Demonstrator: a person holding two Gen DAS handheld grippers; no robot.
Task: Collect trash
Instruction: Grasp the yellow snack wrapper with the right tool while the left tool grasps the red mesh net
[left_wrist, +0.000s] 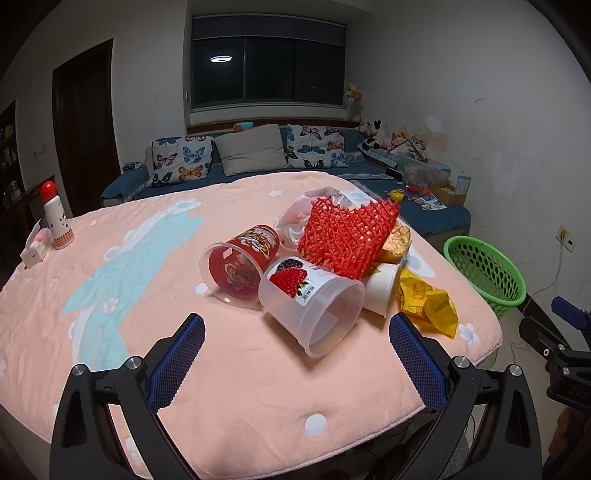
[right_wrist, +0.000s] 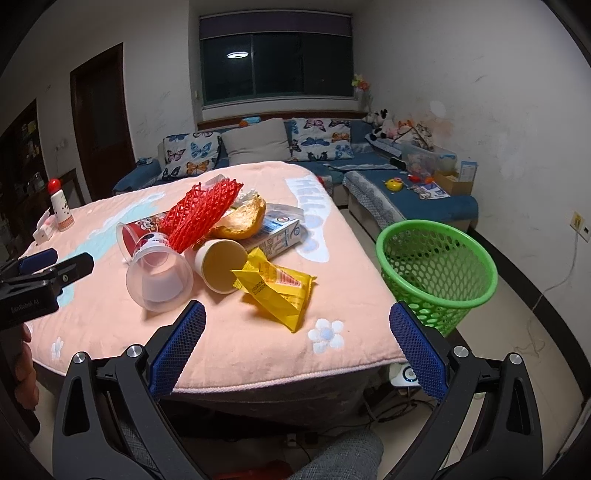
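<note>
both grippers wide open, empty. right gripper (right_wrist: 297, 328) hovers short of the crinkled yellow foil wrapper (right_wrist: 275, 290); green mesh plastic basket (right_wrist: 436, 266) off its right finger. left gripper (left_wrist: 297, 341) faces the clear strawberry-label cup (left_wrist: 314, 304). advice: pinch wrapper's raised fold, lift clear.

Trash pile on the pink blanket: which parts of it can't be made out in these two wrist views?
- Milk carton: right wrist view shows one end only; the peel and yellow wrapper cover the rest. Left wrist view hides it entirely.
- Clear plastic bag: mostly behind the red foam net.
- Label text on the strawberry cup: too small to read.
- Green basket bottom: not visible.
</note>
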